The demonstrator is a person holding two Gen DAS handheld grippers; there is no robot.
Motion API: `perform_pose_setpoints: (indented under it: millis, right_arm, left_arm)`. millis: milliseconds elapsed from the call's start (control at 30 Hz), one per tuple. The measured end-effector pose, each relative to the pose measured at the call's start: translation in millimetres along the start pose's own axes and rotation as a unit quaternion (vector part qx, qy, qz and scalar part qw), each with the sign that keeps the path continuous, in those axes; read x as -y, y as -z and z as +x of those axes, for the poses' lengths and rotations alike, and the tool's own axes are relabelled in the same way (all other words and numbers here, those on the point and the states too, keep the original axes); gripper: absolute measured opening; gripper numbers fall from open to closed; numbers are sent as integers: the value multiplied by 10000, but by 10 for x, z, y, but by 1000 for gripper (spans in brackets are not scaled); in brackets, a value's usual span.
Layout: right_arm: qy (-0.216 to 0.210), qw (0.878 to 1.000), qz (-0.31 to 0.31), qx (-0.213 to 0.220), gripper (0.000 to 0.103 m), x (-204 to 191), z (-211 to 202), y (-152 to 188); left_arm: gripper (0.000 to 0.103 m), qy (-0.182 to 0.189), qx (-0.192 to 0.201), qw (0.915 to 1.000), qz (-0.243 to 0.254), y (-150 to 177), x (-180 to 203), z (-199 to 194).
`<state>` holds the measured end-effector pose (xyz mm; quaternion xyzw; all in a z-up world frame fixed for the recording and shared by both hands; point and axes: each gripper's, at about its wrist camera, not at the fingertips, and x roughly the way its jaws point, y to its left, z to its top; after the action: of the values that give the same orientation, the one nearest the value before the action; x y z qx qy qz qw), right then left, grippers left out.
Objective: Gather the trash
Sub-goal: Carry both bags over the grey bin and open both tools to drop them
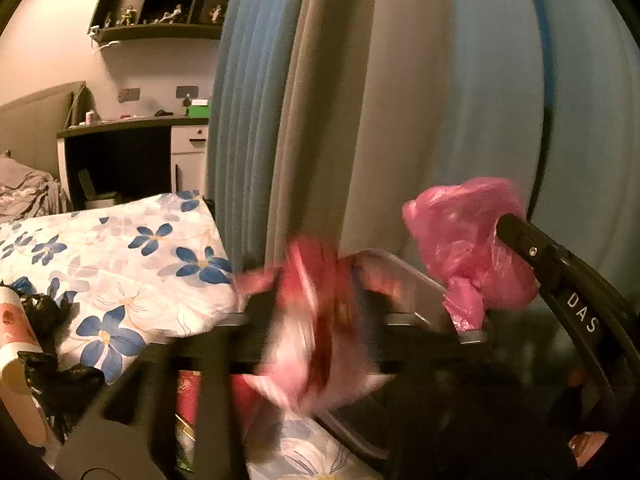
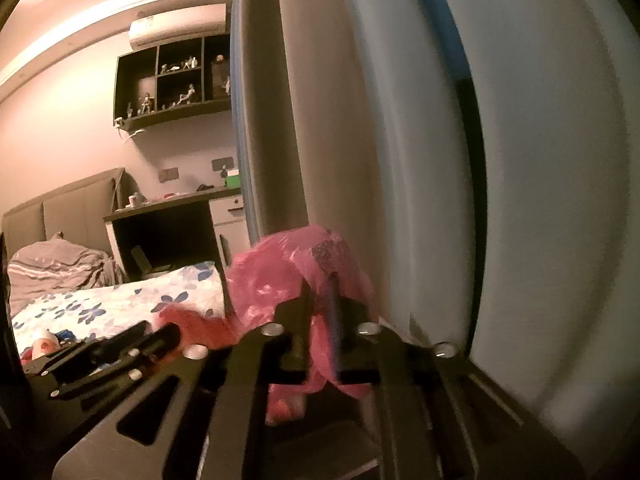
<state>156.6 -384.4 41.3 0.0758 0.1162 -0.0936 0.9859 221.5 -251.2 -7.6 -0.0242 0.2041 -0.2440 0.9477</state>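
Note:
In the left wrist view my left gripper [image 1: 316, 320] is shut on a blurred red and white wrapper [image 1: 320, 332], held above the edge of the flowered bed cover [image 1: 120, 264]. My right gripper [image 1: 504, 236] enters from the right, shut on a crumpled pink plastic bag [image 1: 472, 248]. In the right wrist view my right gripper [image 2: 324, 316] clamps the same pink bag [image 2: 296, 276], and the left gripper [image 2: 172, 332] with the red wrapper [image 2: 196, 326] shows at lower left. A clear plastic bin rim [image 1: 404, 268] lies below both.
Black plastic bags [image 1: 48, 320] and a paper cup [image 1: 16, 320] lie on the bed at left. Blue-grey curtains [image 1: 360, 100] hang close ahead. A dark desk [image 1: 132, 124] and wall shelf [image 1: 160, 0] stand behind the bed.

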Motion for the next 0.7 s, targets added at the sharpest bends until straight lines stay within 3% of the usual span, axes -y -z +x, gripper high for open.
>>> perform_pose_setpoints:
  millis: [33, 167, 333, 700]
  right_arm:
    - [-26, 10000, 14, -14, 36, 5, 11, 2]
    - [17, 10000, 26, -40, 39, 25, 15, 15]
    - [121, 9999, -58, 83, 55, -20, -65, 29]
    - [124, 9996, -190, 191, 77, -138, -339, 108]
  left_arm:
    - [74, -22, 66, 10000, -64, 2, -18, -24]
    - [89, -241, 254, 9991, -226, -13, -142, -118]
    - [96, -564, 285, 9974, -352, -14, -278, -222]
    - [97, -1009, 326, 9936, -385, 57, -467, -634]
